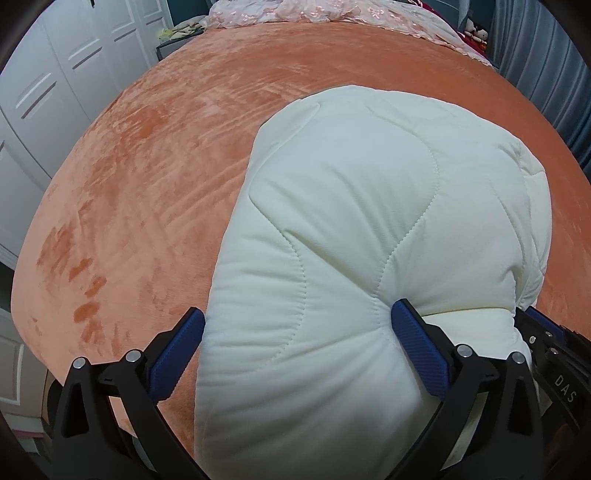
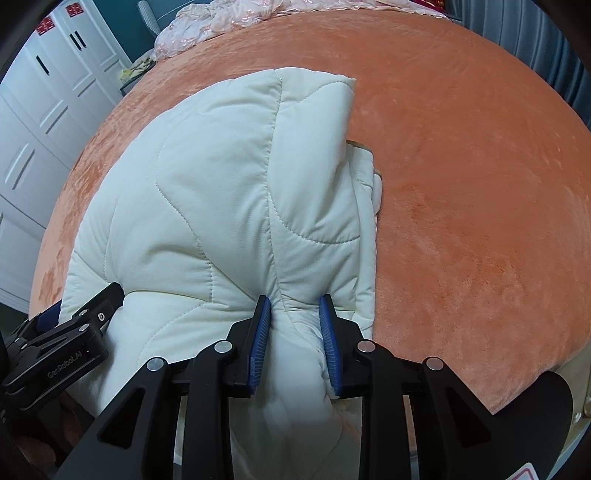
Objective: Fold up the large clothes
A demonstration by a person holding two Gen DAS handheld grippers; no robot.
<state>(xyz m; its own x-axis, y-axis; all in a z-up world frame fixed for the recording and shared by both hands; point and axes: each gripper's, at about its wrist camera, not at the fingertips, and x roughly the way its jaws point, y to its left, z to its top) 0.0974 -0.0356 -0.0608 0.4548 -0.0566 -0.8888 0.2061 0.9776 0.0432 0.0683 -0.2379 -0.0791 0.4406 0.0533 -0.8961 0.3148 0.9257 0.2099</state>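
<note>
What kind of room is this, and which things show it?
Most likely a bedroom: a wide bed under an orange plush cover, white wardrobe doors beside it, and a cream padded coat lying on the bed.

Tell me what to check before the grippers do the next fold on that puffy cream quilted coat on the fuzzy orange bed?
1. Right gripper holding the puffy cream quilted coat: ok, both blue pads squeeze a bunched fold.
2. Left gripper holding the coat: not ok, its jaws stand wide and only one pad dents the coat.
3. Coat resting on the fuzzy orange bedspread: ok.
4. Bare bedspread beside the coat: ok, on both sides.
5. Pink lace fabric apart from the coat: ok, it lies at the far end.
6. Layers underneath lying flat: cannot tell, hidden.
</note>
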